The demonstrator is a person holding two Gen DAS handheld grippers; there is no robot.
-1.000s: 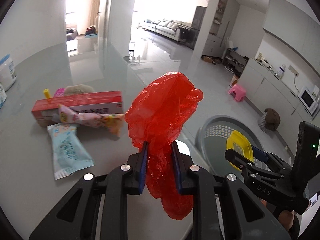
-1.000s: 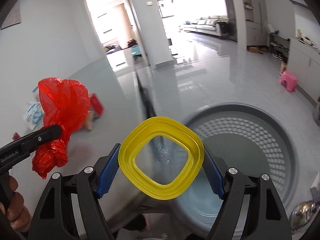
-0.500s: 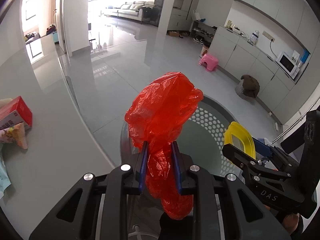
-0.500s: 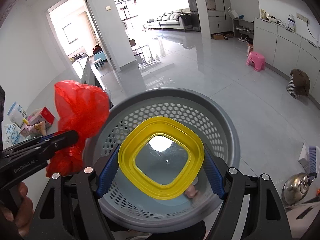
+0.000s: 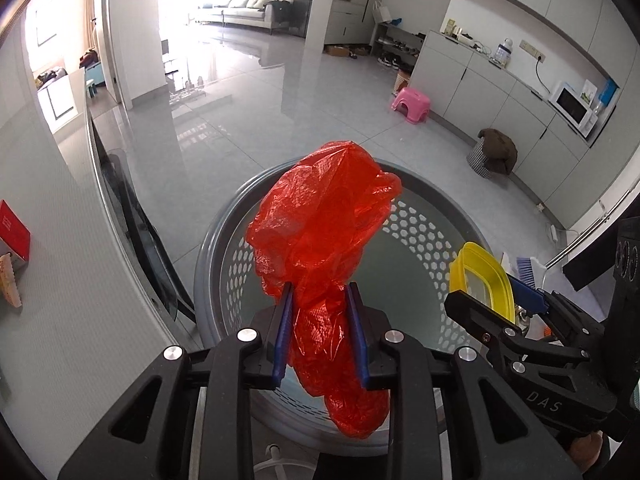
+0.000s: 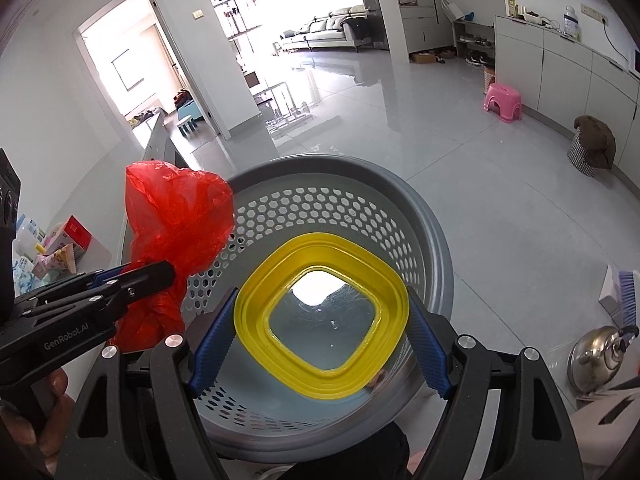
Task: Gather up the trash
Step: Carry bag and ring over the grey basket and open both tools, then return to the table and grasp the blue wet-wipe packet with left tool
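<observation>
Both grippers hang above the round grey perforated plastic basket (image 6: 424, 240) on the floor. The left gripper (image 5: 320, 312) has the crumpled red plastic bag (image 5: 320, 224) between its blue pads, its jaws opening though the pads touch the bag. The right gripper (image 6: 320, 332) has the square yellow-rimmed clear plastic lid (image 6: 324, 320) across its widely spread, opening jaws, pads at both edges.

Glossy grey tiled floor (image 6: 500, 208), carrying a grey perforated basket (image 6: 436, 240) close beside the table edge, a pink stool (image 6: 503, 102) near the cabinets and a steel kettle (image 6: 596, 360) at right. Pale grey table (image 5: 80, 300) at left, bearing a red box (image 5: 14, 236) and snack packets (image 6: 56, 260).
</observation>
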